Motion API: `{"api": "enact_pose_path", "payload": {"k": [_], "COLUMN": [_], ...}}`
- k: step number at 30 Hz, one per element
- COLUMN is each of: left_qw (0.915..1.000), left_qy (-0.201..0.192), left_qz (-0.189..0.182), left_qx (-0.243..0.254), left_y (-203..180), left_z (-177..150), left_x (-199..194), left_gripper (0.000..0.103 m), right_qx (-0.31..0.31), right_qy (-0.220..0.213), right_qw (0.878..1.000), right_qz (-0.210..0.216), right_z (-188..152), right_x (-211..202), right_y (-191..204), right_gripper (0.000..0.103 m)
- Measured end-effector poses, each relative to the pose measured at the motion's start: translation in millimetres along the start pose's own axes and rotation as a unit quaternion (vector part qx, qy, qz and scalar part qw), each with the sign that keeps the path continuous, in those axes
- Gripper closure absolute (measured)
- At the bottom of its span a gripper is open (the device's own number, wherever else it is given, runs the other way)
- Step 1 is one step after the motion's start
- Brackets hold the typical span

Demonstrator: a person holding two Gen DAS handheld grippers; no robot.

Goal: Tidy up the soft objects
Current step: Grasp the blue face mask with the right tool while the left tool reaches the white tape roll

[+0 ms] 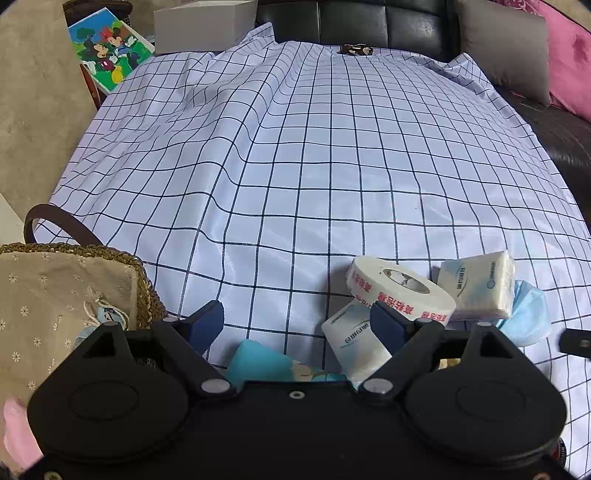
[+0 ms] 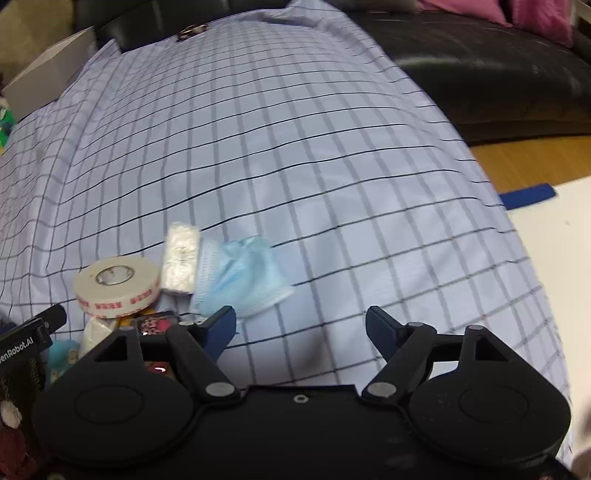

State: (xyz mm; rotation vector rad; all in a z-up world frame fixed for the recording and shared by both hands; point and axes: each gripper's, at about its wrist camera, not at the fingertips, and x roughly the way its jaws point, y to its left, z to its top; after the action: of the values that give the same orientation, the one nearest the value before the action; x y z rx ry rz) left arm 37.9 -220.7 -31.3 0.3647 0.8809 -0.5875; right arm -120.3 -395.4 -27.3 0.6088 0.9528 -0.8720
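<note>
A pile of small items lies on the checked cloth (image 1: pixel 295 166). In the left wrist view: a white tape roll with red print (image 1: pixel 400 291), a tissue pack (image 1: pixel 476 286) behind it, a second tissue pack (image 1: pixel 354 339) by my right finger, a blue face mask (image 1: pixel 524 314), and a teal item (image 1: pixel 266 363) under the gripper. My left gripper (image 1: pixel 297 325) is open and empty just above the cloth. In the right wrist view my right gripper (image 2: pixel 301 328) is open and empty, with the mask (image 2: pixel 240 277), a tissue pack (image 2: pixel 181 258) and the tape roll (image 2: pixel 116 286) to its left.
A woven basket with a beige floral liner (image 1: pixel 74 288) and brown handle stands at the left. A grey box (image 1: pixel 205 24) and a cartoon picture (image 1: pixel 109 48) are at the far left. A black sofa (image 2: pixel 480 74) with grey and pink cushions (image 1: pixel 569 55) is behind.
</note>
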Motion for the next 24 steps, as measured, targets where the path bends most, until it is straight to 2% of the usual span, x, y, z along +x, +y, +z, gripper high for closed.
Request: {"api": "enact_pose_path", "payload": {"k": [2, 7, 14, 15, 17, 19, 22, 24], "left_qw": [1.0, 0.9998, 0.9996, 0.9996, 0.9993, 0.9987, 0.9972, 0.997], "left_qy": [0.002, 0.008, 0.009, 0.009, 0.011, 0.015, 0.025, 0.024], "left_qz": [-0.003, -0.008, -0.02, -0.022, -0.03, -0.042, -0.056, -0.057], "left_qx": [-0.003, -0.014, -0.018, -0.018, -0.018, -0.024, -0.042, -0.047], "left_y": [1.5, 6.1, 11.4, 12.1, 13.4, 15.9, 19.5, 18.7], "left_z": [-0.2, -0.3, 1.1, 1.3, 1.7, 2.7, 5.0, 5.9], "left_x": [0.4, 2.3, 0.8, 0.8, 1.4, 3.6, 7.9, 8.5], "left_gripper": [0.02, 0.02, 0.02, 0.019, 0.019, 0.019, 0.019, 0.019], "right_qx": [-0.02, -0.083, -0.125, -0.128, -0.136, -0.133, -0.135, -0.131], "right_qy": [-0.006, -0.02, -0.009, -0.011, -0.002, 0.012, 0.007, 0.001], "right_qw": [1.0, 0.996, 0.992, 0.991, 0.99, 0.991, 0.991, 0.991], "right_qz": [0.008, 0.01, -0.017, -0.023, -0.023, -0.013, -0.013, -0.016], "right_z": [-2.4, -6.0, -2.6, -1.2, -2.3, -1.4, -0.7, 0.6], "right_x": [8.1, 23.6, 55.9, 60.2, 69.6, 74.3, 67.1, 60.0], "right_y": [11.0, 41.3, 62.7, 65.1, 66.8, 61.4, 54.1, 47.6], "right_gripper": [0.015, 0.007, 0.008, 0.011, 0.037, 0.047, 0.053, 0.053]}}
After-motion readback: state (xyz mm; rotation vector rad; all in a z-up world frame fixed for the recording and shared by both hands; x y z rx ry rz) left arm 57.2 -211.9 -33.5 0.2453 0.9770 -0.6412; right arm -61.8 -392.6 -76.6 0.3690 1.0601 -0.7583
